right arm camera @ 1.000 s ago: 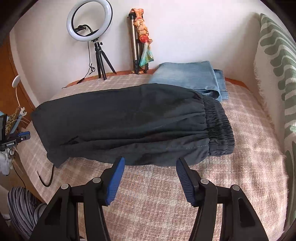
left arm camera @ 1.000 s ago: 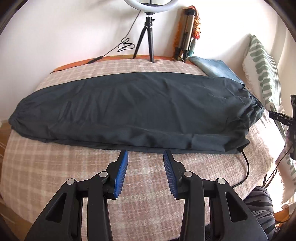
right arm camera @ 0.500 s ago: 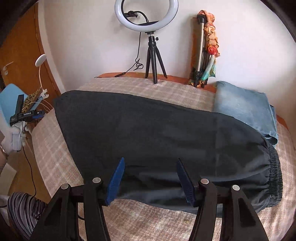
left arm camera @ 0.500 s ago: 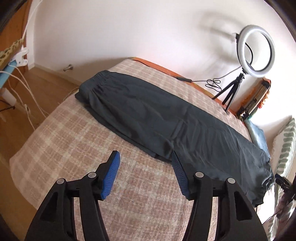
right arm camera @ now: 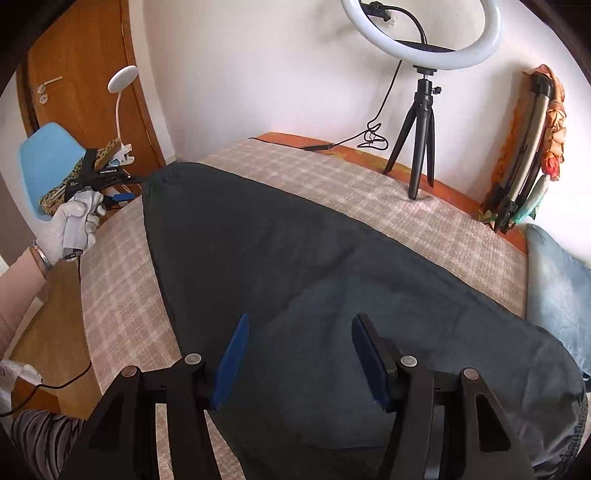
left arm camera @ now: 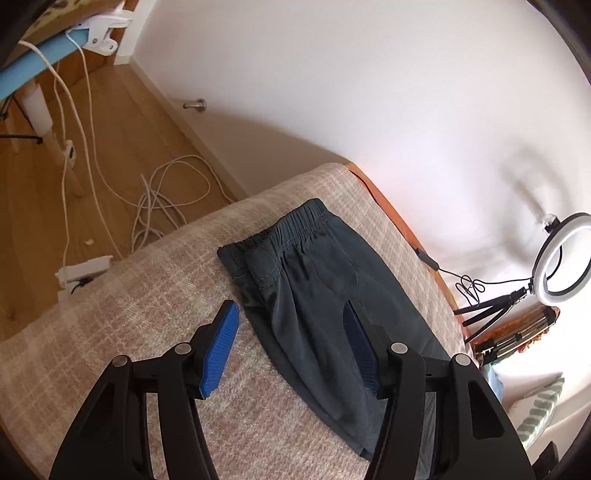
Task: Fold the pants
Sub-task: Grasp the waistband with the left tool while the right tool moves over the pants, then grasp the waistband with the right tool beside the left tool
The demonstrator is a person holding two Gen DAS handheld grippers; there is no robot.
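Pants: dark pants [left arm camera: 325, 295] lie flat along the checked bedspread [left arm camera: 147, 295], leg upon leg, one long dark strip across the bed.
Left gripper: wide open and holding nothing, the left gripper [left arm camera: 291, 347] hangs over the near edge of the cloth. One blue pad is over bare bedspread, the other over dark fabric. I cannot tell whether it touches.
Right gripper: the right gripper [right arm camera: 299, 358] is spread just as wide with nothing between its pads, and dark pants [right arm camera: 295, 266] fill the view beneath it.
Only the left view shows: the gathered elastic cuffs [left arm camera: 280, 236] at the end of the strip, the wood floor [left arm camera: 55, 184] beside the bed, a tangle of white cables [left arm camera: 162, 199] and a white power strip [left arm camera: 83, 273].
Only the right view shows: the gloved left hand [right arm camera: 75, 221] gripping its tool out at the far tip of the pants, beside a blue chair [right arm camera: 44, 162], a white clip lamp [right arm camera: 120, 107] and a wooden door [right arm camera: 85, 85]. Folded jeans [right arm camera: 557, 284] lie at the right edge, touching the dark cloth.
Both views: a ring light [right arm camera: 421, 33] on a black tripod [right arm camera: 417, 136] stands on the far side of the bed against the white wall. In the left view the ring light [left arm camera: 561, 258] is small, off to the right.
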